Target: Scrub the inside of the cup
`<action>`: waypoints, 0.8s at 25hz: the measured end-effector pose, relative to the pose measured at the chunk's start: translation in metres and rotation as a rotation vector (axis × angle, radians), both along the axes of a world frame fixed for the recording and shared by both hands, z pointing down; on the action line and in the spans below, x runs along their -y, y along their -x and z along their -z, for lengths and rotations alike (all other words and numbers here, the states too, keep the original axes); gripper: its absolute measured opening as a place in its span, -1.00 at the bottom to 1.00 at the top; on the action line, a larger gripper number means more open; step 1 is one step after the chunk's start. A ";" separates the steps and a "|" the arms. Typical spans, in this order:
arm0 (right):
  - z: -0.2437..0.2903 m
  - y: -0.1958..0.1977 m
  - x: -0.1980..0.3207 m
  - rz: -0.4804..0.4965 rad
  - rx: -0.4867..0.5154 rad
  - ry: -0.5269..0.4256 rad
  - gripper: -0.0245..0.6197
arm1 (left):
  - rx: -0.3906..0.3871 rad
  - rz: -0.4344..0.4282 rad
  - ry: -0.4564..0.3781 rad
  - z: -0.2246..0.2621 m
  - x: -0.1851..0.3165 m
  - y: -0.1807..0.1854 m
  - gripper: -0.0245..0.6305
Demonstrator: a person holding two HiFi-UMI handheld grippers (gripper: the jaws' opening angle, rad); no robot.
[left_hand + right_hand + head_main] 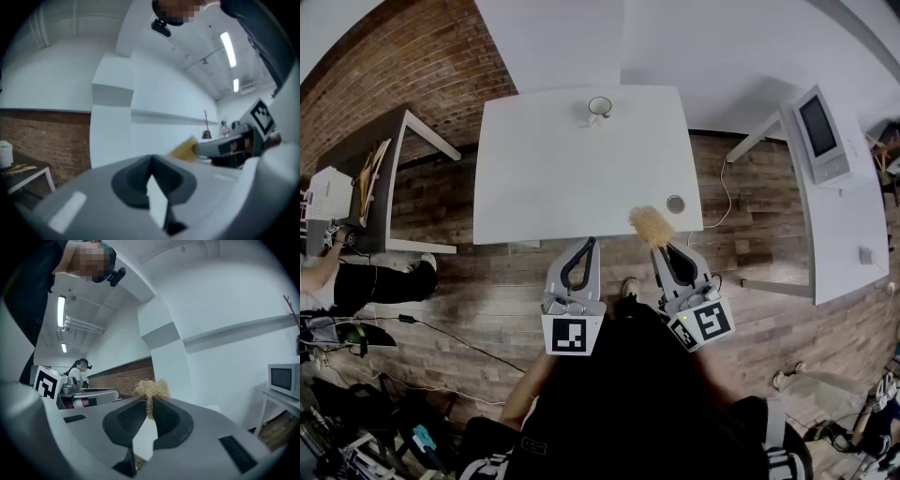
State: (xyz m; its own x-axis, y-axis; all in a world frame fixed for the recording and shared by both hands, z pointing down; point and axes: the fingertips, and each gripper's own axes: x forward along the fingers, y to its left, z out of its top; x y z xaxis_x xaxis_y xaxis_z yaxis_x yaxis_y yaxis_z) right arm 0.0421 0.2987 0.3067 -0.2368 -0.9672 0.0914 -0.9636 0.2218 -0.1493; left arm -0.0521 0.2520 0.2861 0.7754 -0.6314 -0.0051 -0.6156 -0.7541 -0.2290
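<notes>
The scrubbing has not started; this looks like the approach stage, with the tool in hand and the cup untouched. The right claw is clenched on a tuft of straw-coloured scrubber, which sticks out just past its tips, pinched between the dark pads in the right gripper view. The left claw is clenched on nothing, its pads pressed together with only bare wall and table ahead of them in the left gripper view. Both claws hang side by side at the near edge of the white table, pointing level. The cup stands at the far edge, well apart from both claws, straight ahead of the left one and ahead and to the left of the right one. It is small in the head view, but it seems to stand upright with its mouth up. The next move probably calls for reaching across the table, opening the left claw to steady the cup, then lowering the scrubber into its mouth.
</notes>
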 end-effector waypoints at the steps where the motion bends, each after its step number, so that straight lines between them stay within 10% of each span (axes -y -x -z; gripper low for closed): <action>1: 0.000 0.000 0.000 0.001 -0.005 -0.001 -0.82 | -0.020 0.020 0.058 -0.005 0.000 0.002 -0.92; 20: 0.004 -0.032 0.006 0.015 0.004 -0.023 -0.82 | -0.047 0.078 0.197 -0.026 0.008 -0.025 -0.92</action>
State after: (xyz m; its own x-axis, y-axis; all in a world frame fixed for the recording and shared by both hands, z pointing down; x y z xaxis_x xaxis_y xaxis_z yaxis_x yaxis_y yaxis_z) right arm 0.0739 0.2929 0.3027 -0.2516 -0.9654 0.0685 -0.9595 0.2396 -0.1484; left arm -0.0267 0.2437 0.3117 0.7260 -0.6818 0.0896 -0.6802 -0.7312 -0.0520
